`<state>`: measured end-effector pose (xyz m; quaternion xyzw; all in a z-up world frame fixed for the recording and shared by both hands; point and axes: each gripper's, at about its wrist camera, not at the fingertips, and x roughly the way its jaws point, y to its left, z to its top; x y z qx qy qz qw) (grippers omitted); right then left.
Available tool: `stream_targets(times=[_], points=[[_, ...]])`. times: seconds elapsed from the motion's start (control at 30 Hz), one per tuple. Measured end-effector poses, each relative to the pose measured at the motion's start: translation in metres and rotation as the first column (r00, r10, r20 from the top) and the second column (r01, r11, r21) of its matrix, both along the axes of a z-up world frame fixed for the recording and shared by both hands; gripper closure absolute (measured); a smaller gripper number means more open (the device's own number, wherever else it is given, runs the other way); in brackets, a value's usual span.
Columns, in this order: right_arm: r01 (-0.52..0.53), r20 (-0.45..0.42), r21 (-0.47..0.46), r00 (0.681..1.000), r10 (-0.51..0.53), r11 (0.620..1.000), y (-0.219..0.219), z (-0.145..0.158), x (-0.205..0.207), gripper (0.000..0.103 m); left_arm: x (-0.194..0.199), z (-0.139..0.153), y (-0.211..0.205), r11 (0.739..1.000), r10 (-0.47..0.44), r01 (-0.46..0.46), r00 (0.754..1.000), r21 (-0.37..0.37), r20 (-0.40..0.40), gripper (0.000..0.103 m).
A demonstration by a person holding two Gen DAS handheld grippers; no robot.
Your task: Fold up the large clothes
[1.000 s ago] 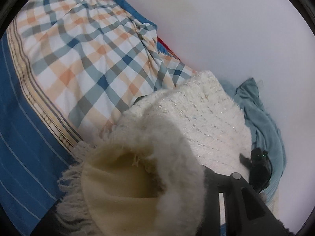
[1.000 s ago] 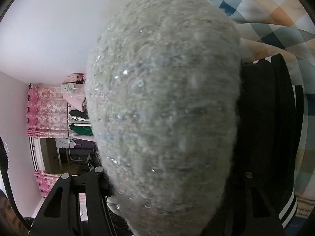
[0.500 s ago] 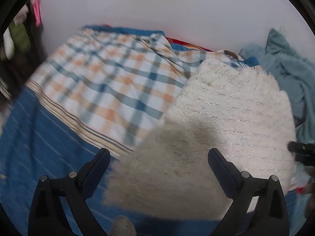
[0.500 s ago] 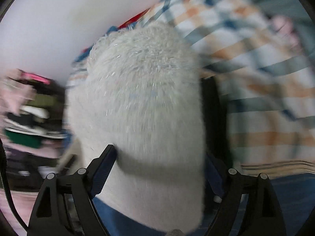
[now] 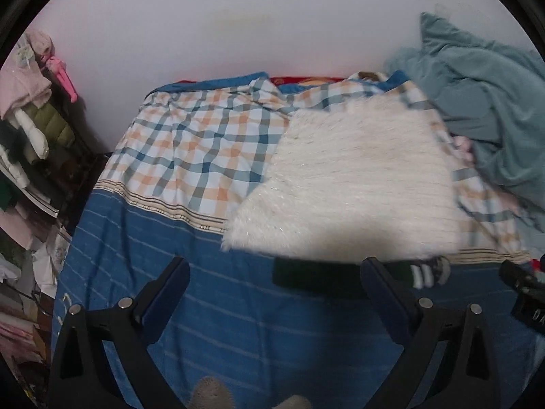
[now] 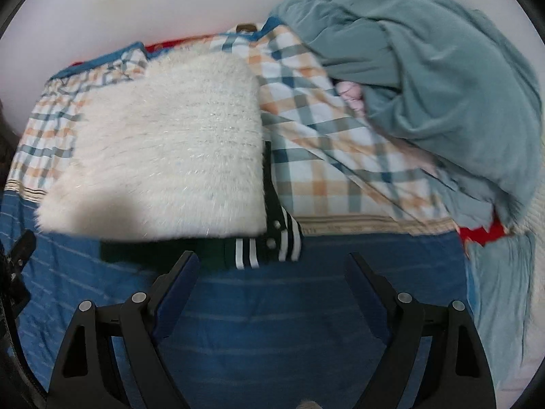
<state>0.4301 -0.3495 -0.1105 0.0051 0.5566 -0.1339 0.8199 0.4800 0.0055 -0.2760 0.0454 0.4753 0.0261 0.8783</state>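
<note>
A fluffy cream sweater (image 5: 354, 184) lies folded flat on the bed, also in the right wrist view (image 6: 167, 150). It rests on top of a dark green garment with white striped cuffs (image 5: 344, 276) (image 6: 259, 242), which sticks out at its near edge. My left gripper (image 5: 276, 272) is open and empty, just short of the sweater's near edge. My right gripper (image 6: 272, 269) is open and empty, close to the striped cuff.
The bed has a blue striped and plaid sheet (image 5: 190, 143) (image 6: 340, 177). A crumpled teal garment (image 5: 483, 102) (image 6: 436, 78) is piled at the right against the white wall. A clothes rack (image 5: 27, 109) stands at the left.
Both grippers let go of the cream sweater and pulled back from it. The sweater now lies flat on the bed. Both sets of jaws stand open.
</note>
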Motion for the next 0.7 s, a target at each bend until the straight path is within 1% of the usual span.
stream_targets(times=[0.07,0.1,0.17,0.2,0.23,0.33,0.47,0.53,0.63,0.7], points=[[0.006,0.020,-0.003,1.000,-0.006,1.000,0.008,0.037,-0.032,0.015,-0.023,0.029,-0.001,1.000,-0.011,0.011,1.000,-0.019,0.010,0.001],[0.006,0.033,-0.002,0.999,-0.006,1.000,0.011,0.053,-0.046,0.015,-0.033,0.041,-0.002,1.000,-0.013,0.014,1.000,-0.017,0.018,0.001],[0.010,0.056,-0.013,0.998,-0.009,1.000,0.016,0.085,-0.075,0.015,-0.061,0.075,-0.004,0.999,-0.022,0.023,0.999,-0.023,0.032,0.001],[0.009,0.070,-0.016,0.998,-0.008,1.000,0.019,0.104,-0.093,0.015,-0.069,0.085,-0.004,0.999,-0.025,0.026,0.999,-0.024,0.038,0.001],[0.009,0.081,-0.018,0.997,-0.008,1.000,0.021,0.122,-0.108,0.015,-0.085,0.103,-0.005,0.999,-0.029,0.030,0.998,-0.021,0.049,0.001],[0.021,0.120,-0.006,0.993,-0.020,1.000,0.029,0.178,-0.160,0.015,-0.124,0.144,-0.005,0.998,-0.051,0.053,0.996,-0.021,0.077,0.001],[0.036,0.165,-0.014,0.986,-0.033,0.999,0.035,0.249,-0.227,0.015,-0.173,0.191,-0.006,0.997,-0.066,0.070,0.993,-0.035,0.099,0.001],[0.031,0.183,-0.013,0.983,-0.028,0.999,0.040,0.281,-0.253,0.014,-0.196,0.214,-0.004,0.996,-0.062,0.068,0.992,-0.052,0.109,0.001],[0.022,0.217,-0.032,0.976,-0.014,0.999,0.050,0.325,-0.293,0.015,-0.222,0.240,-0.003,0.995,-0.057,0.066,0.991,-0.076,0.119,0.001],[0.012,0.250,-0.040,0.968,-0.001,0.999,0.056,0.353,-0.320,0.015,-0.237,0.252,-0.002,0.995,-0.052,0.063,0.990,-0.077,0.133,0.001]])
